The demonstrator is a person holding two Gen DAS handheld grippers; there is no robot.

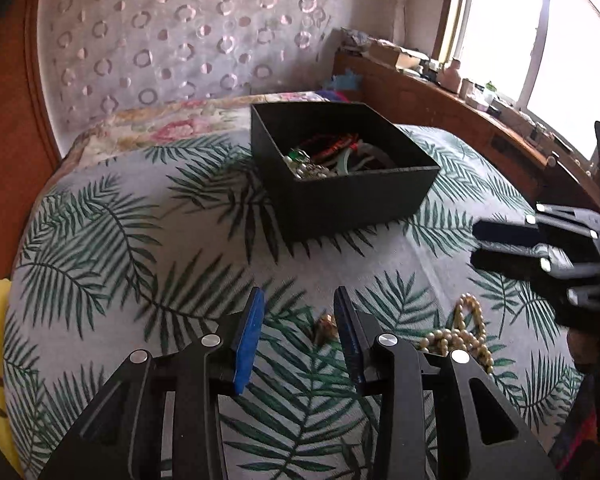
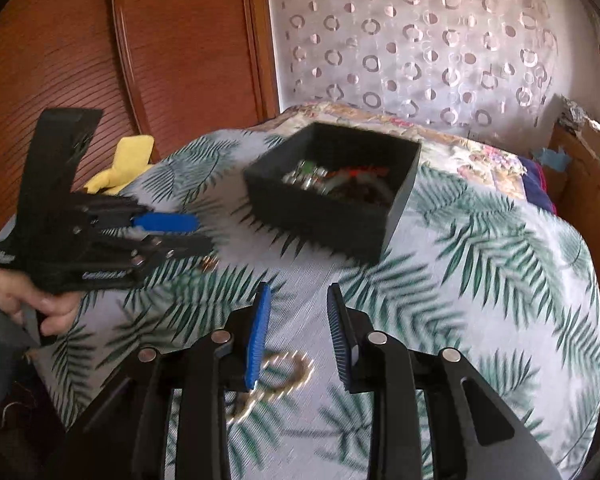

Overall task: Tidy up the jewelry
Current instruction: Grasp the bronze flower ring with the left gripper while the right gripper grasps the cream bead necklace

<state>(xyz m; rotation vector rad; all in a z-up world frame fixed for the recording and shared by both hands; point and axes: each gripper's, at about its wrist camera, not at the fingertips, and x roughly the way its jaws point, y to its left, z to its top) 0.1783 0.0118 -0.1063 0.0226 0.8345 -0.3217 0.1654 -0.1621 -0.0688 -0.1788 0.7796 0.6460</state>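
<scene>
Bedroom with a wood-panelled wall (image 2: 100, 60), a sheer curtain dotted with ring patterns (image 1: 172, 40) and a bright window (image 1: 540, 40) above a cluttered wooden ledge (image 1: 440, 92). Bed spread with a pale cover printed in green palm fronds (image 1: 120, 240), a floral quilt (image 1: 160, 128) folded at its far end, a yellow cloth (image 2: 124, 164) at the edge by the panelling.

On the cover, toward the far end: an open square black box (image 1: 360, 200), upright, holding a tangle of jewelry (image 1: 332, 156) — red cord, pale green bangles, small whitish beads. Blurred in the right wrist view.

On the cover, well short of the box: a loose cream pearl necklace (image 1: 460, 336), heaped just beside the right finger of the left gripper (image 1: 300, 336) and outside its gap. Jaws of that gripper apart, blue pads facing each other, nothing between them but a small gold-coloured piece (image 1: 326, 326) lying on the fabric near the right pad; what kind of piece, too small to tell.

Right gripper (image 2: 298, 332) low over the same necklace, seen as a blurred looping strand beneath and between its fingers. Jaws apart, not closed on anything; touching the pearls or not, cannot tell. Person's left hand (image 2: 40, 300) wrapped around the left gripper's handle at the left of that view.
</scene>
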